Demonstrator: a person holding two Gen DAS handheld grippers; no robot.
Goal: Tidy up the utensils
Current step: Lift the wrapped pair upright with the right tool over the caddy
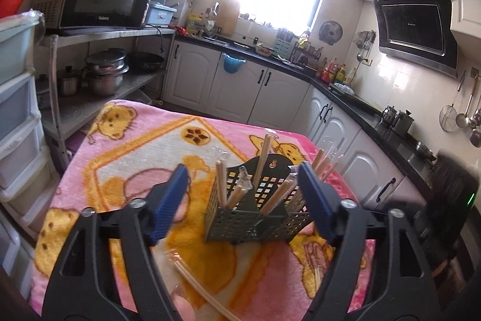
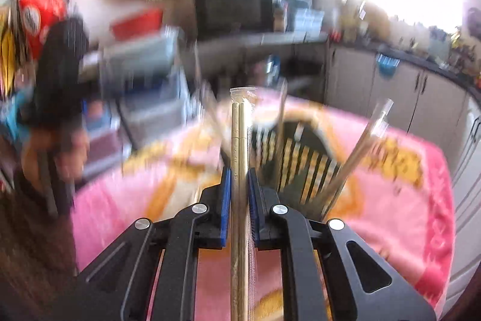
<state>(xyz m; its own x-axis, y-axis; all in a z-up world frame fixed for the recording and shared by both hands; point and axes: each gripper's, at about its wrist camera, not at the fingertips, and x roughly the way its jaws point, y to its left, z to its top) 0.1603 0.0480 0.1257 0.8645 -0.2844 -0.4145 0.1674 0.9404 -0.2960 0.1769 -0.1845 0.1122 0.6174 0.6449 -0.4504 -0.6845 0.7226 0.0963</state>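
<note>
The left tongs [image 1: 243,194] stand wide open and hold nothing; their blue ribbed pads flank the dark green perforated plastic utensil caddy [image 1: 255,218] without touching it, presumably so the caddy can be steadied if required. The caddy stands upright on the pink cartoon-bear blanket [image 1: 120,170] that covers the worktop. Several pairs of pale wooden chopsticks in clear plastic sleeves [image 1: 264,152] lean in its compartments. One further wrapped chopstick pair [image 1: 204,291] lies loose on the blanket just in front of the caddy.

The right tongs [image 2: 239,185] are closed on another sleeved chopstick pair [image 2: 239,125], gripped partway along with its length pointing forward, an orientation that suits insertion end-first into the caddy beyond. The right-wrist view is blurred.
</note>
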